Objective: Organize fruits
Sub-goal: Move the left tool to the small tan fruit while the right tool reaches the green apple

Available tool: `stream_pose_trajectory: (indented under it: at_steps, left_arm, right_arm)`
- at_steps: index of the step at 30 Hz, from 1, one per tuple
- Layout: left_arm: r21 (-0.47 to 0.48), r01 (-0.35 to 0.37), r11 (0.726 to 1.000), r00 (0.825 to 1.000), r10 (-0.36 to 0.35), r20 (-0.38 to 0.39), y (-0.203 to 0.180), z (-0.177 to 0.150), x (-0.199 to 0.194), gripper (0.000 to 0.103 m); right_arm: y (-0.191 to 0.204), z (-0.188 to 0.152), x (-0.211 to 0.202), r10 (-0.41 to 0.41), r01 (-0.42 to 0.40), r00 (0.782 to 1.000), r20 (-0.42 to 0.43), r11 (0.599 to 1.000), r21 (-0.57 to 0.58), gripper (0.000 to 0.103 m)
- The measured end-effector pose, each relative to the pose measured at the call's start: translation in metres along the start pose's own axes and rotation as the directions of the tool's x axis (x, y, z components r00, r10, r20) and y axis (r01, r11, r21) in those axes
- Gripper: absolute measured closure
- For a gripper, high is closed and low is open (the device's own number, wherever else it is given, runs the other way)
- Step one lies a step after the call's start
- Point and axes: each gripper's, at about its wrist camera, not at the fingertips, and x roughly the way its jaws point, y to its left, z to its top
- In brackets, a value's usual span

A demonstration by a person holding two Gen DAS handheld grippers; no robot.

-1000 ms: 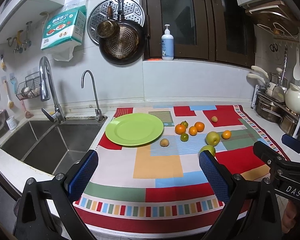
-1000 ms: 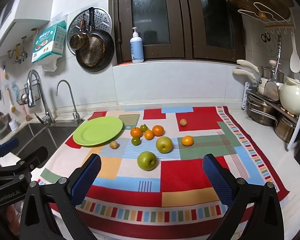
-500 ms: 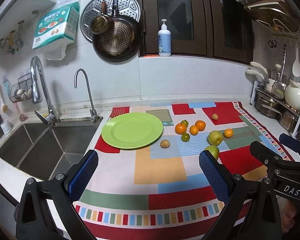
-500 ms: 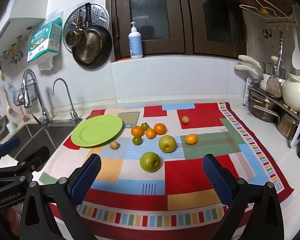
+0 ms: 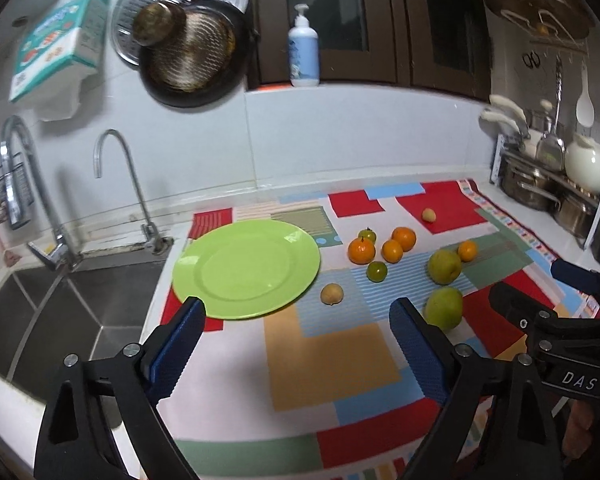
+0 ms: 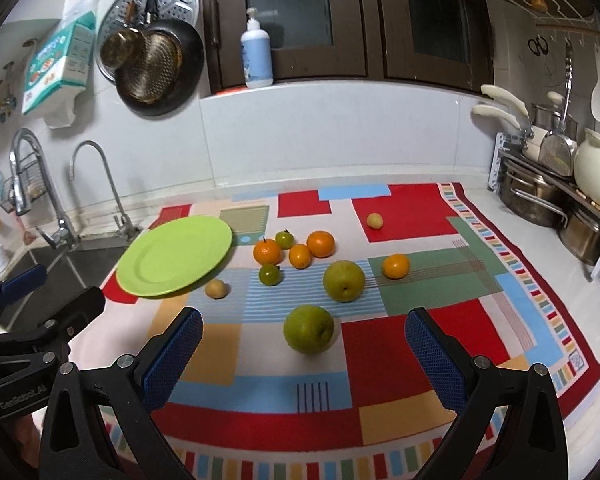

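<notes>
Left gripper (image 5: 294, 344) closing on nothing over the cloth (image 5: 332, 360), beside green plate (image 5: 246, 266). Right gripper (image 6: 304, 354) wide open, empty, green apple (image 6: 309, 330) just ahead.

bare cloth (image 6: 260, 364) up front, fruit cluster (image 6: 300, 255) mid-cloth, plate (image 6: 172, 256) left

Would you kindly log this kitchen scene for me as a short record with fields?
setting: patchwork cloth on a counter beside a sink
plate: green plate, nothing on it
fruit: nearest green apple, second apple, orange cluster, all on the cloth
left gripper: jaws closing, nothing between them
right gripper: open, nothing held
progress: no fruit on the plate yet
</notes>
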Motion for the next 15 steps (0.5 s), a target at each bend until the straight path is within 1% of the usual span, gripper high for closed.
stream_pose_trajectory:
  at_steps: [2,3,8,9,12,14,15]
  left_arm:
    - [0.019,0.022,1.000,1.000,-0.022,-0.012,0.002,0.001,0.014,0.015]
    - [0.031,0.035,0.999,0.999,-0.035,-0.023,0.002,0.002,0.022,0.016]
    - [0.061,0.099,0.993,0.993,-0.095,-0.071,0.002,0.002,0.053,0.026]
    - [0.068,0.115,0.991,0.990,-0.109,-0.087,0.001,0.001,0.062,0.027]
    - [0.089,0.156,0.984,0.982,-0.144,-0.125,-0.003,0.000,0.080,0.034]
    - [0.103,0.172,0.980,0.977,-0.156,-0.148,-0.005,0.000,0.092,0.040]
    - [0.110,0.183,0.977,0.973,-0.164,-0.162,-0.007,-0.001,0.100,0.042]
  right_arm:
    - [0.003,0.000,0.009,-0.015,0.015,1.000,-0.015,1.000,0.005,0.001]
    - [0.003,0.000,0.014,-0.023,0.023,0.999,-0.022,1.000,0.007,0.001]
    - [0.007,-0.001,0.036,-0.052,0.054,0.996,-0.070,0.998,0.025,0.006]
    - [0.007,-0.002,0.041,-0.058,0.060,0.995,-0.081,0.998,0.029,0.007]
    - [0.006,-0.005,0.054,-0.074,0.079,0.991,-0.114,0.996,0.041,0.010]
    - [0.005,-0.007,0.064,-0.076,0.083,0.987,-0.142,0.995,0.049,0.016]
    - [0.005,-0.008,0.068,-0.078,0.087,0.985,-0.153,0.995,0.052,0.016]
